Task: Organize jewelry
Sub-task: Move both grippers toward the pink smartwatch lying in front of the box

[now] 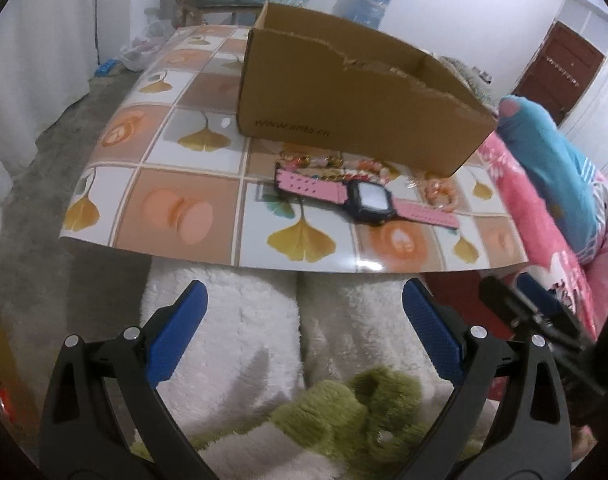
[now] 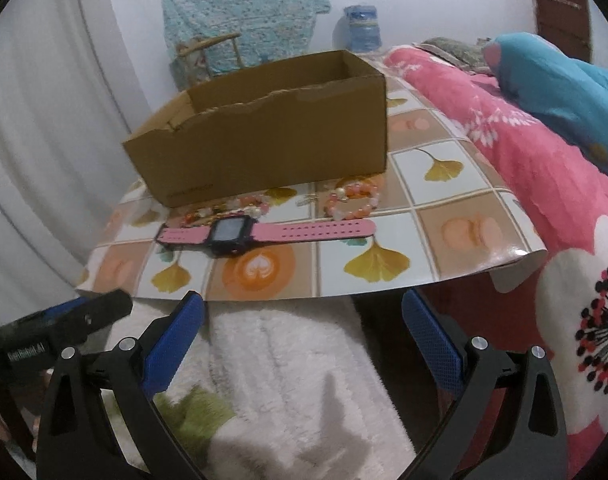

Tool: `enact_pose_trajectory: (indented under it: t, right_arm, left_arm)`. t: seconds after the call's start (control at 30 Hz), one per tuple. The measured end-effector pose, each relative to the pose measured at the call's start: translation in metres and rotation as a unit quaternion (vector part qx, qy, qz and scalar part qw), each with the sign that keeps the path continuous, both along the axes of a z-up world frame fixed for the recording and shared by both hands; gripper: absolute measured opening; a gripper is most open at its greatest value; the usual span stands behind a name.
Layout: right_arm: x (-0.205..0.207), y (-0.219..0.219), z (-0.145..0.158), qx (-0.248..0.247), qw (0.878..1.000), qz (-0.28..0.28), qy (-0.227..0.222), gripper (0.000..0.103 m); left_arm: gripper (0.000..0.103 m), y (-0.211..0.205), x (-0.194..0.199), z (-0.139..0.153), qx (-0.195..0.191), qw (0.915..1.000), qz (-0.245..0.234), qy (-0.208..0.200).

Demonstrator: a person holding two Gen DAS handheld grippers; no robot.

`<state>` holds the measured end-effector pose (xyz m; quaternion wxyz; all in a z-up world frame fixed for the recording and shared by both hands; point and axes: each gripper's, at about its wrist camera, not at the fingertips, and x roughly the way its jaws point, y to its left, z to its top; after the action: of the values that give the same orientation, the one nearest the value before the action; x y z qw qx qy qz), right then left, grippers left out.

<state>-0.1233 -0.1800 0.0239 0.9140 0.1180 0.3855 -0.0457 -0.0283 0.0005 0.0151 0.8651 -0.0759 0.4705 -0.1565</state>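
A pink-strapped watch with a black case (image 1: 367,200) (image 2: 240,234) lies flat on the patterned mat (image 1: 176,216) (image 2: 435,240), in front of an open cardboard box (image 1: 343,120) (image 2: 272,152). Beaded bracelets (image 1: 327,168) (image 2: 353,200) lie between the watch and the box; another beaded strand (image 2: 240,206) lies by the box's front. My left gripper (image 1: 304,308) is open and empty, held short of the mat's near edge. My right gripper (image 2: 304,312) is open and empty, also short of the near edge. The right gripper shows at the right of the left wrist view (image 1: 523,308).
A white fluffy rug (image 1: 264,340) (image 2: 288,360) with a green patch (image 1: 355,408) lies under the grippers. A pink flowered blanket (image 2: 543,184) and a teal pillow (image 2: 563,88) lie to the right. A chair (image 2: 208,52) and a water jug (image 2: 361,28) stand behind.
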Motion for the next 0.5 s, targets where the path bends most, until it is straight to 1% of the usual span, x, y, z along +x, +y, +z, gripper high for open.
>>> enact_pose_trajectory:
  t: [0.17,0.4,0.47,0.5]
  right_arm:
    - [0.007,0.006,0.007,0.0,1.0,0.026,-0.007,0.097]
    - [0.028,-0.002,0.017,0.017,0.997,0.058,-0.039,0.097]
    - [0.034,-0.006,0.018,0.014,0.997,0.066,-0.041,0.097]
    - [0.039,-0.008,0.018,0.015,0.997,0.073,-0.038,0.097]
  left_arm:
    - [0.095,0.0,0.001,0.012,-0.033,0.9991,-0.024,-0.008]
    - [0.095,0.008,0.019,0.02,-0.013,0.9996,-0.003,-0.024]
    - [0.095,0.01,0.025,0.023,0.01,0.999,0.004,-0.044]
    - [0.095,0.01,0.027,0.024,0.027,0.9979,0.004,-0.058]
